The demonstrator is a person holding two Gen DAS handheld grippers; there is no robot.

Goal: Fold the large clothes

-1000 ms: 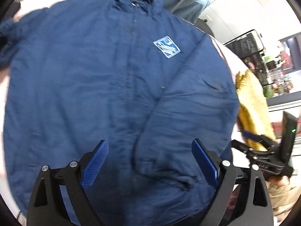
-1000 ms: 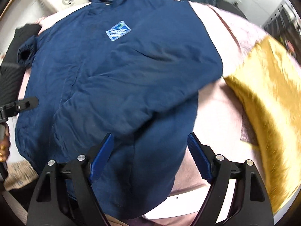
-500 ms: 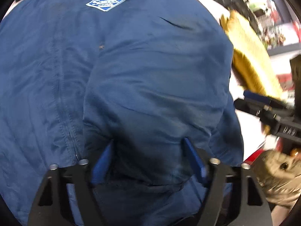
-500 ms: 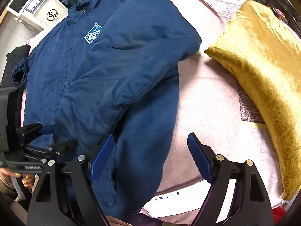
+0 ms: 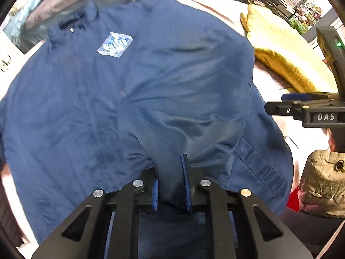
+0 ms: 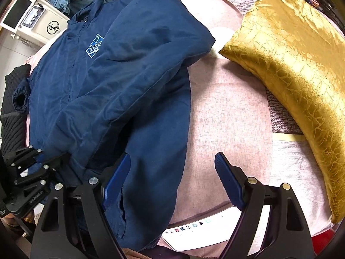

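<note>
A large navy jacket (image 5: 86, 99) with a light-blue chest patch (image 5: 115, 45) lies front-up on a pink bed; it also shows in the right wrist view (image 6: 120, 82). Its right sleeve (image 5: 183, 99) is folded across the body. My left gripper (image 5: 171, 183) is shut on the sleeve's cuff end, and it shows at the left edge of the right wrist view (image 6: 38, 161). My right gripper (image 6: 172, 168) is open and empty, over the jacket's lower right hem and the pink bedcover (image 6: 226, 112). It appears at the right edge of the left wrist view (image 5: 286, 105).
A gold pillow (image 6: 291, 58) lies on the bed to the right of the jacket. A white appliance (image 6: 36, 21) stands at the far left beyond the bed. A black garment (image 6: 13, 99) lies at the bed's left edge. A white sheet (image 6: 204, 233) sits at the near edge.
My left gripper has closed on the sleeve's cuff, having been open around it before. The right gripper has stayed open and drawn back toward the bed's near right edge.
</note>
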